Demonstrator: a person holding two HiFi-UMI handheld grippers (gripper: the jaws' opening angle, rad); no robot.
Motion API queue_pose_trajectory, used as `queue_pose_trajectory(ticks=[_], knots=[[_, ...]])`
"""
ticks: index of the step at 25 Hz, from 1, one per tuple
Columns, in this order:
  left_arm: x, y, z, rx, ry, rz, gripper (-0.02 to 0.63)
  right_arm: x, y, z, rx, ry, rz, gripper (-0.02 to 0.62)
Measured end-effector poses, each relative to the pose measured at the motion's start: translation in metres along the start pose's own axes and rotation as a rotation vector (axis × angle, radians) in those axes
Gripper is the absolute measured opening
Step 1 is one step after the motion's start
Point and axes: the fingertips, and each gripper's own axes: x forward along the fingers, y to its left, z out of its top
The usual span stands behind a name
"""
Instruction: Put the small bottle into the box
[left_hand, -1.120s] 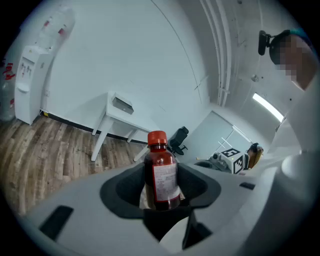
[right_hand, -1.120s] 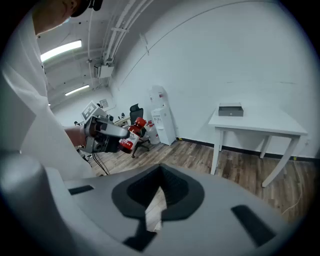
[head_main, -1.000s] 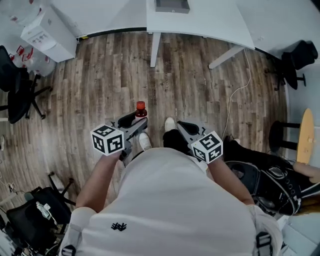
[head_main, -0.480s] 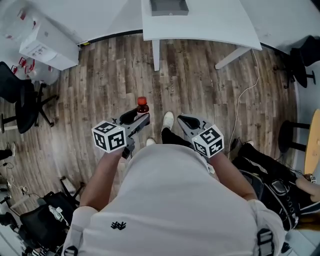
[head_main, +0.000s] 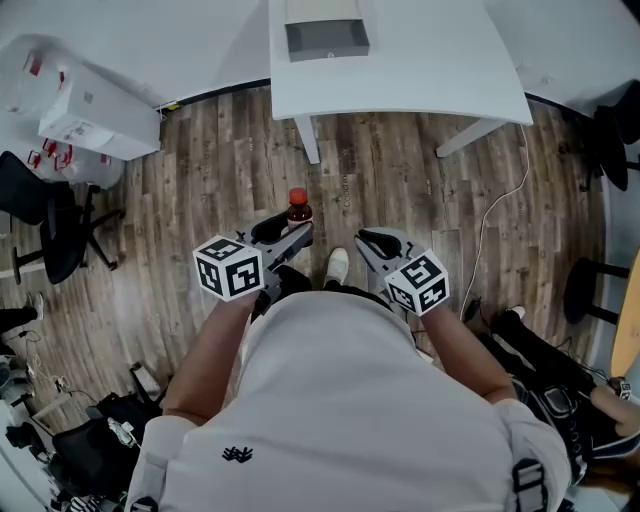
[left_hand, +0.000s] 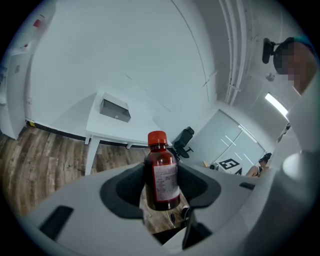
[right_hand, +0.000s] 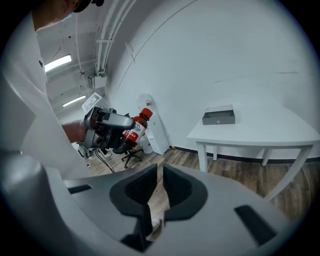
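Jaws of the left gripper (head_main: 290, 234) clamp the small red-capped bottle (left_hand: 161, 175) upright above wood floor (head_main: 200, 170); right gripper (right_hand: 160, 190) nearly closed, empty. Grey box (head_main: 327, 40) sits on white table (head_main: 430, 60).

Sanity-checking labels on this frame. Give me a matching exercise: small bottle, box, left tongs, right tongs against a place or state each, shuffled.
1. small bottle
2. box
3. left tongs
4. right tongs

A. on the white table
B. shut, nothing between them
C. held above the wood floor
D. shut on the small bottle

Pairs: 1-C, 2-A, 3-D, 4-B
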Motion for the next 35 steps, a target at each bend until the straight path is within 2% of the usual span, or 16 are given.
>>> queue_pose_trajectory(ticks=[8, 18, 25, 30, 35], knots=[[0.045, 0.027, 0.048, -0.019, 0.027, -0.02, 0.209, 0.012, -0.045, 0.015, 0.064, -0.015, -0.033, 0.023], [0.114, 0.088, 0.136, -0.049, 0.031, -0.094, 0.207, 0.03, -0.12, 0.07, 0.122, -0.04, -0.188, 0.021], [0.149, 0.12, 0.187, -0.018, 0.041, -0.116, 0.207, 0.048, -0.146, 0.101, 0.15, -0.071, -0.262, 0.021], [0.173, 0.151, 0.211, -0.063, 0.033, -0.07, 0.207, 0.058, -0.16, 0.117, 0.136, -0.065, -0.239, 0.021], [0.217, 0.163, 0.242, -0.103, 0.012, -0.012, 0.207, 0.054, -0.213, 0.13, 0.12, -0.056, -0.196, 0.021]])
